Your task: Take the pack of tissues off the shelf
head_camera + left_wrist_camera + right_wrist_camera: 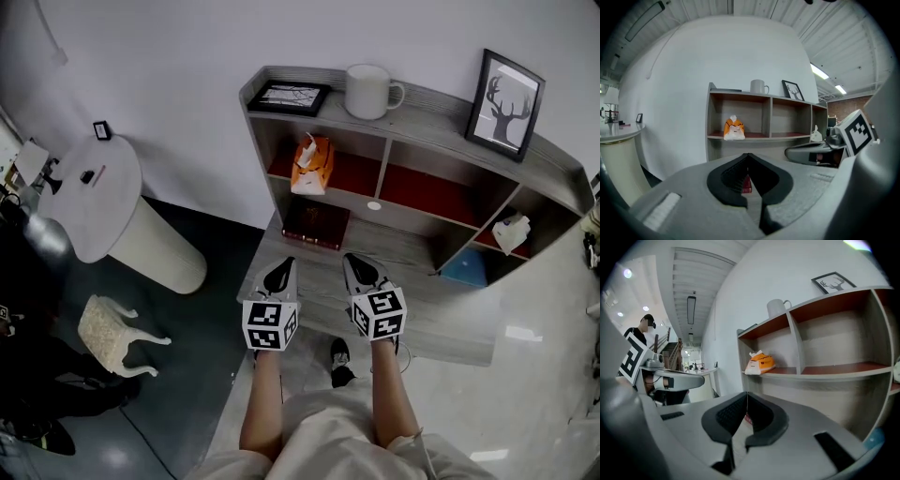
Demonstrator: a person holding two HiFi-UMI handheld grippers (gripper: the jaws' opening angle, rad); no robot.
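Observation:
An orange and white pack of tissues [312, 165] stands in the left compartment of the grey shelf unit [548, 156], on its red-lined board. It also shows in the left gripper view as the tissue pack [734, 130] and in the right gripper view as the tissue pack [761, 363]. My left gripper [277, 273] and right gripper [363, 270] hover side by side over the lower ledge, short of the shelf. Both are shut with nothing between the jaws.
A dark red book [316, 223] lies on the lower ledge just ahead of the left gripper. A white mug [369, 91], a flat picture frame [292, 97] and a deer picture [507, 103] sit on top. A white round table [92, 195] stands to the left.

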